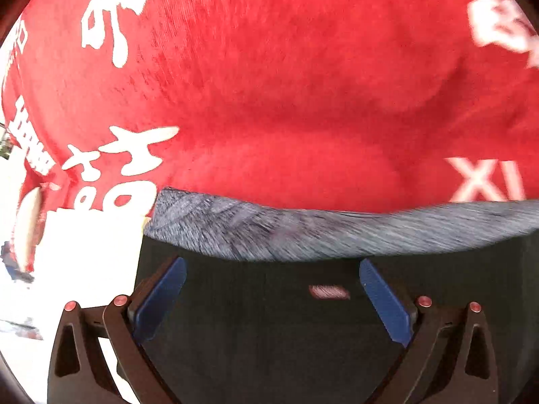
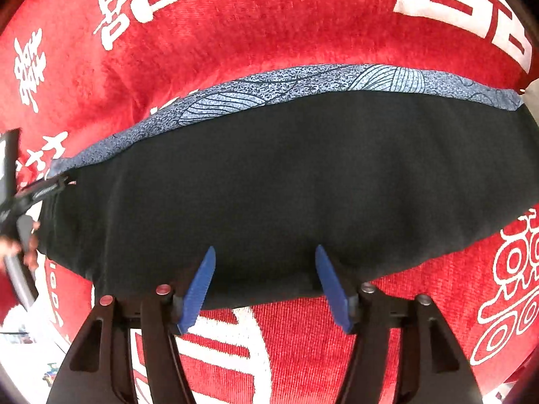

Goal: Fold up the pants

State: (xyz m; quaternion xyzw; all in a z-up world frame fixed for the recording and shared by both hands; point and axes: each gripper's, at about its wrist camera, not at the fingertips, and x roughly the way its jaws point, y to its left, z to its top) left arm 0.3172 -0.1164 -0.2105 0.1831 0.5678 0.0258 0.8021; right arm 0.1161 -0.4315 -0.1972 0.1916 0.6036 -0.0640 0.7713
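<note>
The black pants [image 2: 269, 185] lie folded on a red cloth [image 2: 269, 27] with white characters. A blue-grey patterned band [image 2: 303, 82] runs along their far edge. My right gripper [image 2: 266, 252] is open, its blue fingertips resting on the near edge of the pants. In the left wrist view the pants [image 1: 269, 320] fill the lower half, with the patterned band [image 1: 337, 232] beyond and a small reddish label [image 1: 328, 292] between the fingers. My left gripper [image 1: 273, 266] is open wide over the black fabric, holding nothing.
The red cloth [image 1: 286, 84] covers the whole work surface. A white surface [image 1: 84, 262] shows at the left in the left wrist view. The other gripper and a hand [image 2: 20, 235] appear at the left edge of the right wrist view.
</note>
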